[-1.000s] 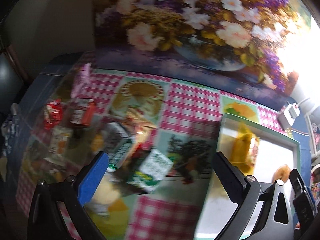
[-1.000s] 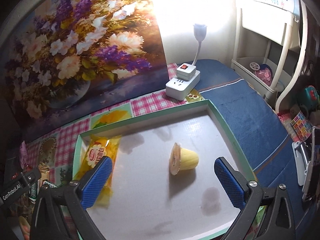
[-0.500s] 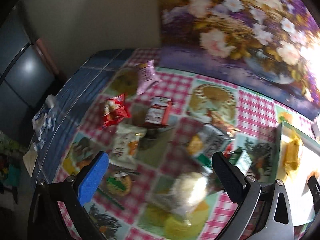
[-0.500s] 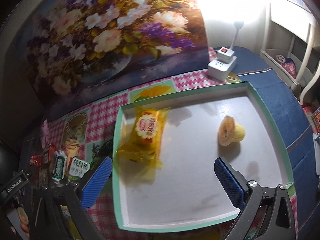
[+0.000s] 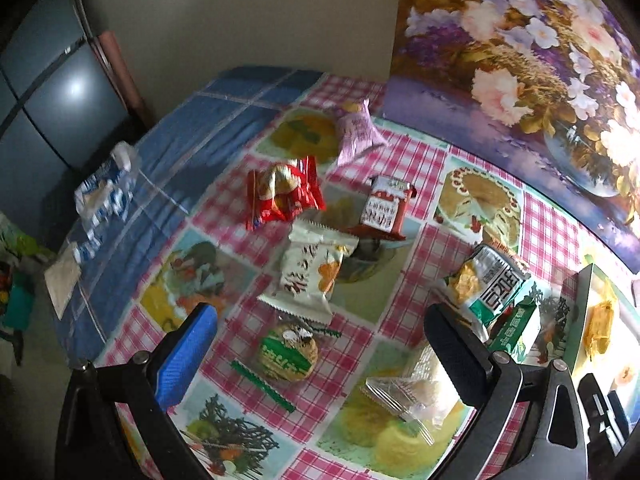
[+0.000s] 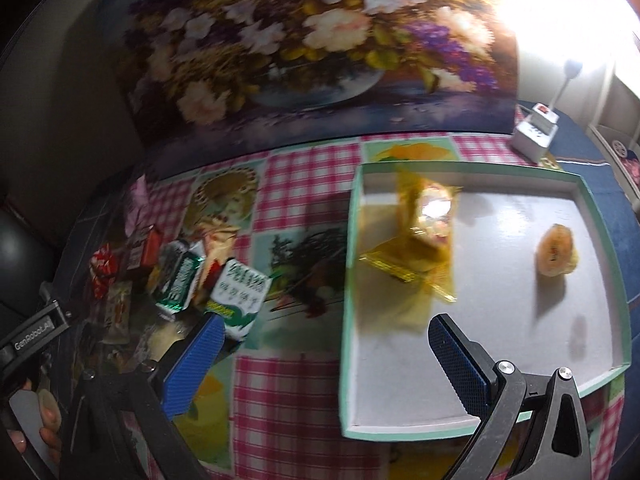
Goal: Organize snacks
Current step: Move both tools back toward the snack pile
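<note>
Several snack packs lie on the checked tablecloth. In the left wrist view I see a red pack [image 5: 284, 192], a white pack [image 5: 312, 272], a pink pack [image 5: 358, 132], a green-label biscuit [image 5: 288, 352] and a clear-wrapped cake [image 5: 416, 392]. My left gripper [image 5: 320, 352] is open and empty above the biscuit. The green-rimmed white tray [image 6: 608, 240] holds a yellow-wrapped cake [image 6: 428, 232] and a small yellow cake [image 6: 556, 250]. My right gripper [image 6: 328, 364] is open and empty over the tray's left rim.
A flower painting [image 6: 320, 40] stands along the table's back. A white power strip [image 6: 534, 134] sits behind the tray. A green-and-white pack [image 6: 240, 304] and other snacks lie left of the tray. A blue cloth [image 5: 192, 140] with a crumpled wrapper [image 5: 104, 192] covers the table's left end.
My left gripper has swung left, from the tray's edge to over the snack pile. My right gripper has swung left, from over the tray's middle to its left rim. Both stayed open.
</note>
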Action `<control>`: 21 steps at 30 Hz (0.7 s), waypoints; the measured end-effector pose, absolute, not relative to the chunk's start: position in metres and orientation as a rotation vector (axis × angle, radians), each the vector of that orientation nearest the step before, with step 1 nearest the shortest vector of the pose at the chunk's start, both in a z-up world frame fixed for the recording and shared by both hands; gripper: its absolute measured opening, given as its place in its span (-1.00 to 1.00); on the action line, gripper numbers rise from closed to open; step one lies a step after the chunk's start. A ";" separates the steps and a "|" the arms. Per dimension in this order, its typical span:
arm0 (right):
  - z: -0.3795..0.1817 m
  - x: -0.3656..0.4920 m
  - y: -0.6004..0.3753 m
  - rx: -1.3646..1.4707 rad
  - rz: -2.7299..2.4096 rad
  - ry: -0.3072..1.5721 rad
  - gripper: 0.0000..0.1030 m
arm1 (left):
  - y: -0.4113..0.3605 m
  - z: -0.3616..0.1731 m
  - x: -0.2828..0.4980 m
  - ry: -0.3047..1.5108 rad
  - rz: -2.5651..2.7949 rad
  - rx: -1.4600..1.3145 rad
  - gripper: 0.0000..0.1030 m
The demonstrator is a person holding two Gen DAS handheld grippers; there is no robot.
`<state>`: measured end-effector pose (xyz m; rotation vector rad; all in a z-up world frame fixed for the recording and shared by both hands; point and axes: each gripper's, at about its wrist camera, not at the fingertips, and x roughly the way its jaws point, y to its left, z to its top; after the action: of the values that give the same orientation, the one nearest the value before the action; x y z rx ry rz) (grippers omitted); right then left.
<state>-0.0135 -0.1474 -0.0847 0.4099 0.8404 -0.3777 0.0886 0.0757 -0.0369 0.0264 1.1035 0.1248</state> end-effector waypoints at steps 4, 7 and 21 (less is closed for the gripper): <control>-0.090 -0.002 -0.131 0.366 -0.339 0.851 1.00 | 0.074 -0.053 0.091 1.158 0.098 -0.013 0.99; -0.097 0.003 -0.126 0.362 -0.320 0.858 1.00 | 0.068 -0.065 0.093 1.199 0.065 -0.031 0.99; -0.095 -0.006 -0.150 0.409 -0.384 0.835 1.00 | 0.021 -0.091 0.090 1.282 -0.130 0.087 0.99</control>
<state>-0.0059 -0.1497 -0.0948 0.4087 0.8350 -0.3838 0.0896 0.0207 -0.0915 0.0873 1.2823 -0.1301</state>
